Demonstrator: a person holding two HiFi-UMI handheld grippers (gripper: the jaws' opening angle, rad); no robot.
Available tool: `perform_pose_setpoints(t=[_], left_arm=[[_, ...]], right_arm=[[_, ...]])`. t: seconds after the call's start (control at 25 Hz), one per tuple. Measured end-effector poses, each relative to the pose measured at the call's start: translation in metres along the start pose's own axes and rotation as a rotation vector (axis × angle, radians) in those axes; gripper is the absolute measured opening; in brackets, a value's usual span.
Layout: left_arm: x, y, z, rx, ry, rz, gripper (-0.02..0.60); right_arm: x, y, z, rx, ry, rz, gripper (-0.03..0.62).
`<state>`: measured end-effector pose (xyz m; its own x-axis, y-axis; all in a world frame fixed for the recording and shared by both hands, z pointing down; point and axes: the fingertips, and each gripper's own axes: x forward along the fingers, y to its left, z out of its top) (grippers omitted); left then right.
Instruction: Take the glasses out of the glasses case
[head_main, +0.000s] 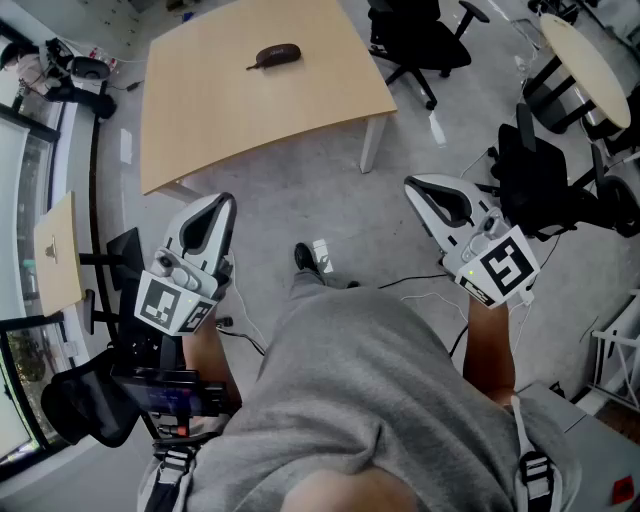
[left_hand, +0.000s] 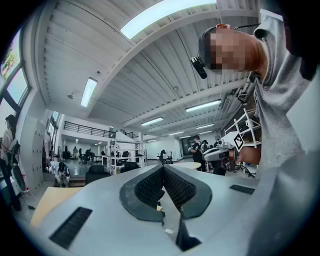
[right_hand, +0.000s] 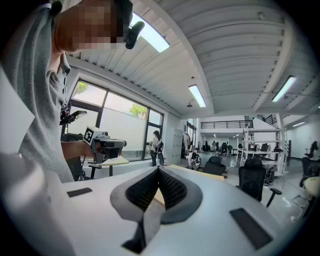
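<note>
A dark glasses case lies closed on the light wooden table at the far side of the head view, well ahead of both grippers. My left gripper hangs over the grey floor near the table's front left corner, its jaws shut with nothing between them. My right gripper is held to the right of the table's leg, also shut and empty. In the left gripper view the black ribbed pads meet at the tip, and in the right gripper view the pads touch as well.
Black office chairs stand beyond the table's right corner, and another chair with a round table is at the far right. Cables run across the floor near my feet. A small side table and a dark chair are at the left.
</note>
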<state>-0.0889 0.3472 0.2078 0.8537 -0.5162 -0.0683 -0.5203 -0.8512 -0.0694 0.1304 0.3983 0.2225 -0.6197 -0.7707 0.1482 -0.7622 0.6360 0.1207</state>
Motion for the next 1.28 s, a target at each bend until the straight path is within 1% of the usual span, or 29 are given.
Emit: perform_pose_setpoints(t=[0.28, 0.6, 0.8, 0.92, 1.28], left_arm=[[0.0, -0.007, 0.002, -0.002, -0.001, 0.005, 0.006], [0.007, -0.014, 0.004, 0.002, -0.007, -0.01, 0.006], [0.013, -0.017, 0.002, 0.002, -0.003, -0.016, 0.006], [0.016, -0.017, 0.002, 0.001, 0.0, -0.018, 0.006], [0.019, -0.017, 0.0, 0.001, 0.007, -0.026, 0.006]], right_arm=[[-0.011, 0.0, 0.0, 0.004, 0.001, -0.003, 0.008], [-0.021, -0.003, 0.0, 0.002, 0.0, -0.018, 0.008], [-0.026, -0.007, 0.003, 0.048, -0.049, -0.007, 0.008], [-0.028, -0.011, 0.004, 0.075, -0.073, -0.015, 0.008], [-0.026, -0.015, 0.0, 0.082, -0.065, -0.029, 0.008]])
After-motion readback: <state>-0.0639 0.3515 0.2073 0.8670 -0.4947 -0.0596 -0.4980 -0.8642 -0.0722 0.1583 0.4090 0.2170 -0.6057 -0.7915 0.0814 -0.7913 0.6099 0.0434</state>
